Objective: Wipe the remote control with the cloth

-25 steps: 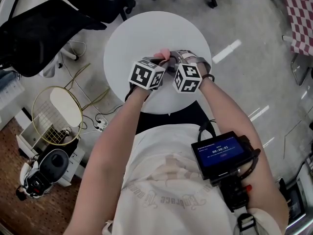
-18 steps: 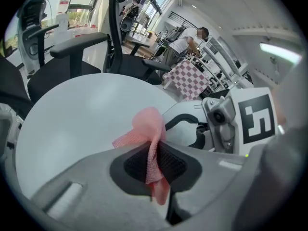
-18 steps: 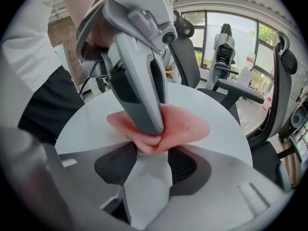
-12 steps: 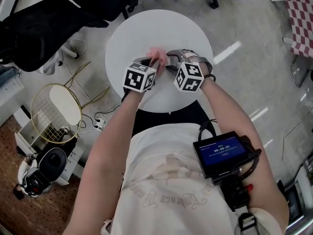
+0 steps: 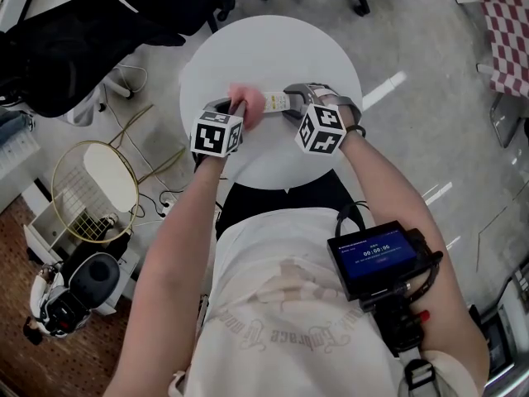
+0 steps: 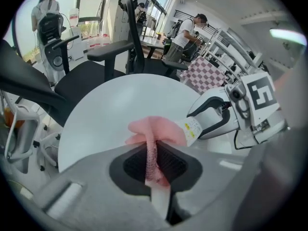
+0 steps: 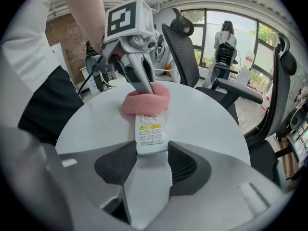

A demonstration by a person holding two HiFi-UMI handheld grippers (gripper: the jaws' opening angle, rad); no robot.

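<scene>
A white remote control [image 7: 150, 130] with yellow and white buttons sticks out from my right gripper [image 7: 151, 150], which is shut on its near end above the round white table [image 5: 273, 48]. A pink cloth [image 7: 145, 100] is draped over the remote's far end. My left gripper [image 6: 155, 148] is shut on that cloth [image 6: 156, 131], pinching a fold of it between the jaws. In the head view the cloth [image 5: 248, 102] sits between the two marker cubes, with the remote [image 5: 275, 101] showing to its right. The remote's tip under the cloth is hidden.
Black office chairs [image 5: 91, 40] stand to the left of and behind the table. A wire basket [image 5: 91, 193] and cables lie on the floor at left. A checkered cloth [image 5: 504, 31] is at the far right. People stand in the background [image 6: 185, 32].
My left gripper has slid to the left with the pink cloth along the remote toward its far end. The right gripper and the remote have stayed put.
</scene>
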